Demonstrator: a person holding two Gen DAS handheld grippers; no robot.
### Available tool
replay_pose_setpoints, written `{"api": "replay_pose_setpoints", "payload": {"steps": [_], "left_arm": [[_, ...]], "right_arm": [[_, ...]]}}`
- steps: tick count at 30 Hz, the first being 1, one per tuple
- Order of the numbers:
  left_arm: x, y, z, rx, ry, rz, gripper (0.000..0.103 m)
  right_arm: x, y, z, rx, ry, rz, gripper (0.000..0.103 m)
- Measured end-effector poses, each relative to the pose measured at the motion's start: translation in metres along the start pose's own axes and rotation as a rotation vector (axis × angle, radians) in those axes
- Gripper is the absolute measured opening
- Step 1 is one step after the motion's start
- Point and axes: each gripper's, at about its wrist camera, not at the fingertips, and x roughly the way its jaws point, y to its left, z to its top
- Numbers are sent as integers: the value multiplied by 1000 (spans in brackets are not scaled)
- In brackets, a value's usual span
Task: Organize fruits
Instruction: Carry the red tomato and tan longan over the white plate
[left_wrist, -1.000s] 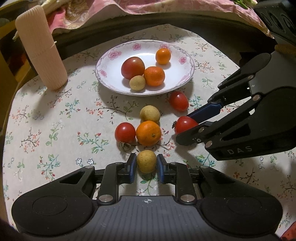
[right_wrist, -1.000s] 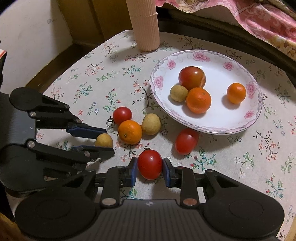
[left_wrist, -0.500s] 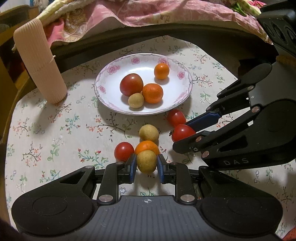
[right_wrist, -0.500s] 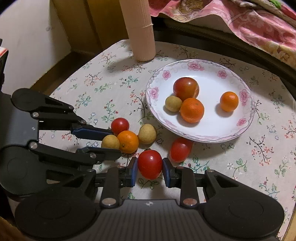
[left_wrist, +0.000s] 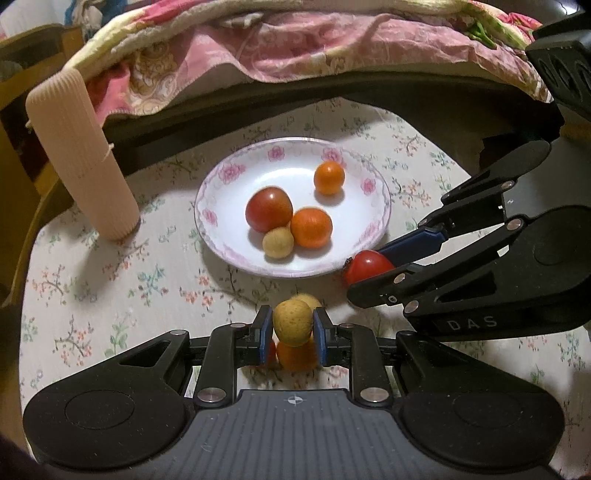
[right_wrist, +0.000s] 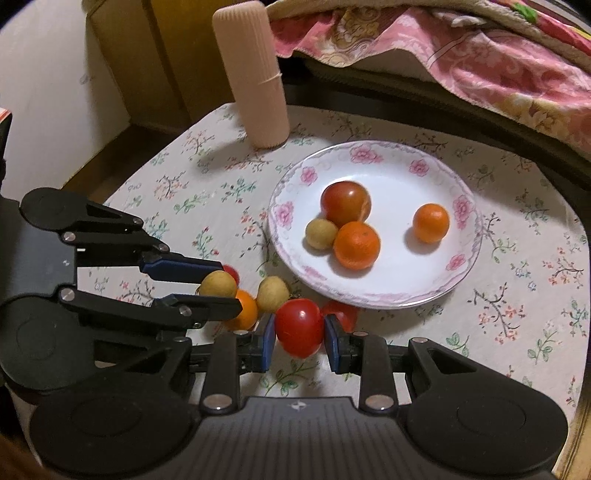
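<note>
My left tongs (left_wrist: 292, 326) grip a yellow fruit (left_wrist: 292, 322), my right tongs (right_wrist: 300, 336) a red tomato (right_wrist: 299, 327), both above the table (right_wrist: 517, 295).

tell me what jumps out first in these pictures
A white floral plate at the table's centre holds four fruits. In front of it, the right gripper pinches a red tomato and the left gripper a yellow fruit; more fruits lie beneath them.
</note>
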Motion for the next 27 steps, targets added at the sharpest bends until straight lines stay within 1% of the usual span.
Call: {"api": "replay_pose_setpoints", "payload": {"steps": [12,27], "left_arm": [[13,-1,22,5,-39,28,29],[27,5,32,-8,-63,59,29]], "right_arm": [[-3,-23,13,66,-50,-41,31],[6,-39,21,123,-79,-41,31]]}}
